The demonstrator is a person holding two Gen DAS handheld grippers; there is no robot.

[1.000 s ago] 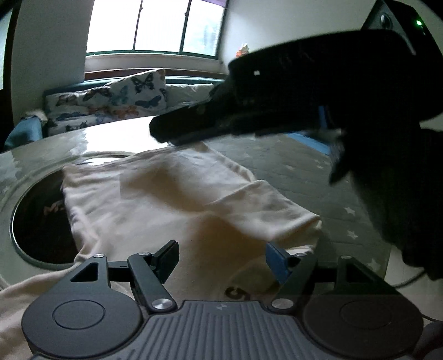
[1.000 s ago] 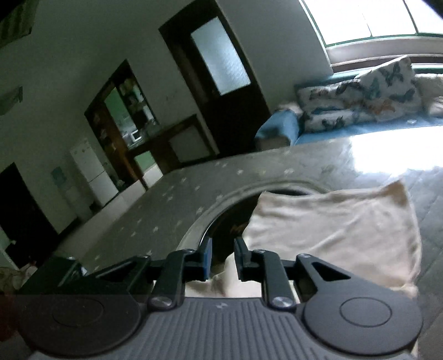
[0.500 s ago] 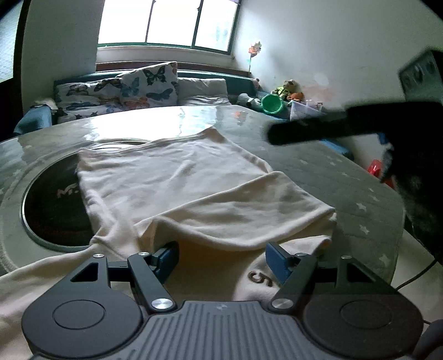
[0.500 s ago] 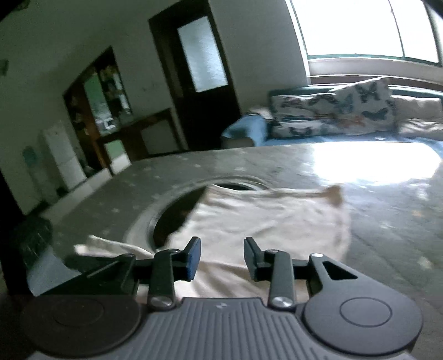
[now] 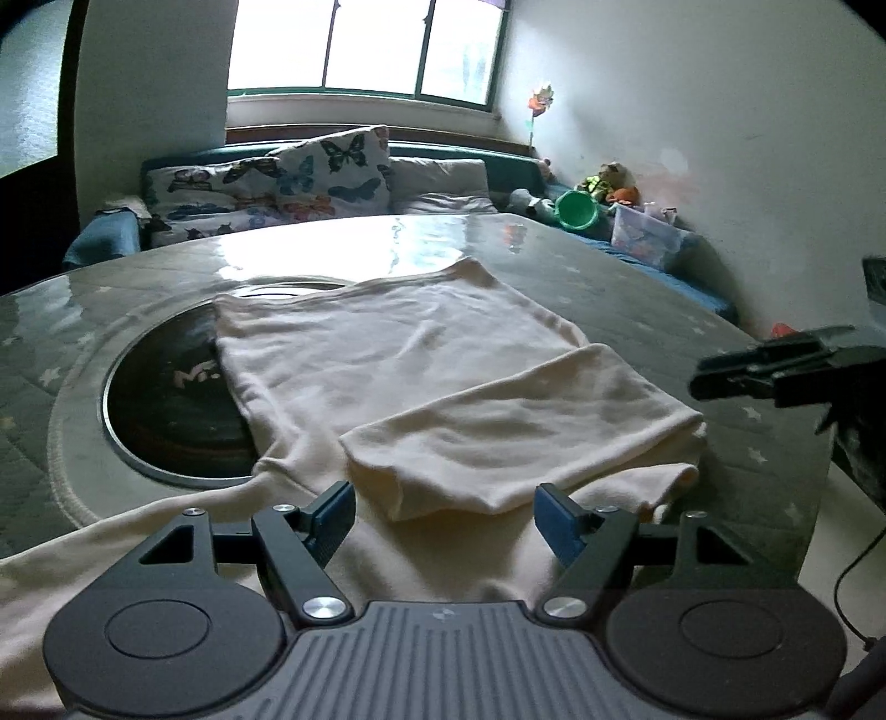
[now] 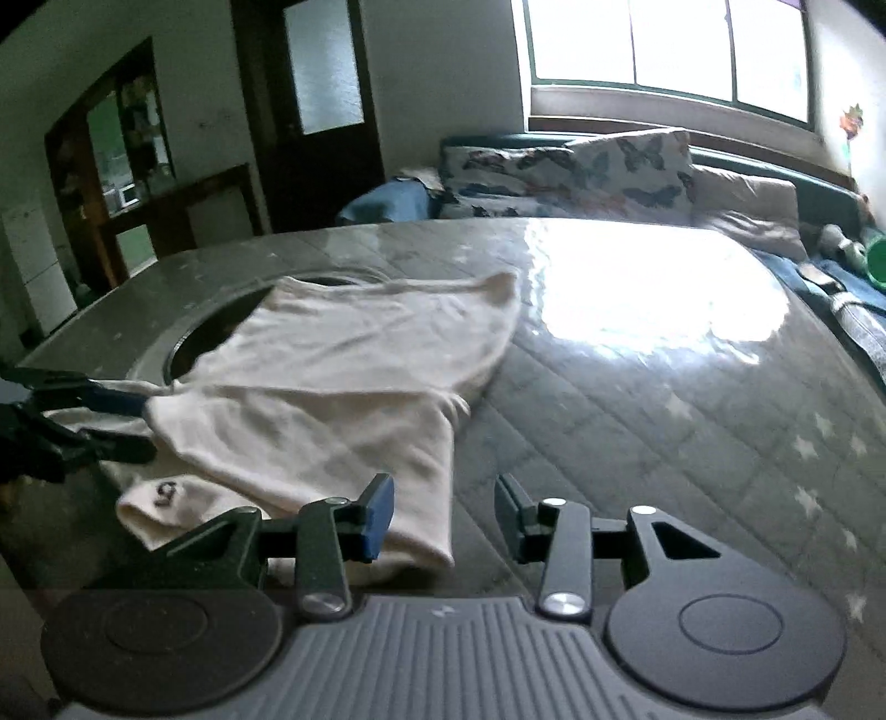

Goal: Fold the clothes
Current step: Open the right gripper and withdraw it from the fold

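Both grippers stand with their fingers apart and grip nothing. Seen from the left wrist view, the left gripper (image 5: 443, 512) hovers low over the near part of the cream cotton T-shirt (image 5: 387, 360), its blue-padded fingers (image 5: 332, 512) spread wide on either side of a folded-over sleeve flap (image 5: 515, 437). That flap lies across the shirt's body from about 3 o'clock toward 6 o'clock. The right gripper (image 5: 775, 371) shows at 3 o'clock in this view, dark and off the cloth's edge; from here I cannot tell its gap.

From the right wrist view, the right gripper (image 6: 443, 515) hangs at the shirt's near right corner: its left finger (image 6: 376, 515) is over the cloth, its right one over bare surface. A small dark printed mark (image 6: 166, 490) sits on the fabric at 8 o'clock. The left gripper (image 6: 105, 421) reaches in from 9 o'clock, fingers apart above the shirt's edge.

The shirt lies spread on the grey quilted, star-patterned counter (image 6: 692, 399), partly covering a round dark recessed plate (image 5: 166, 399) at 9 o'clock. Beyond, at 12 o'clock, stands a teal sofa with butterfly-print cushions (image 5: 310, 177) under a bright window (image 5: 365, 44). A green plastic bucket (image 5: 576, 210) sits at 2 o'clock.
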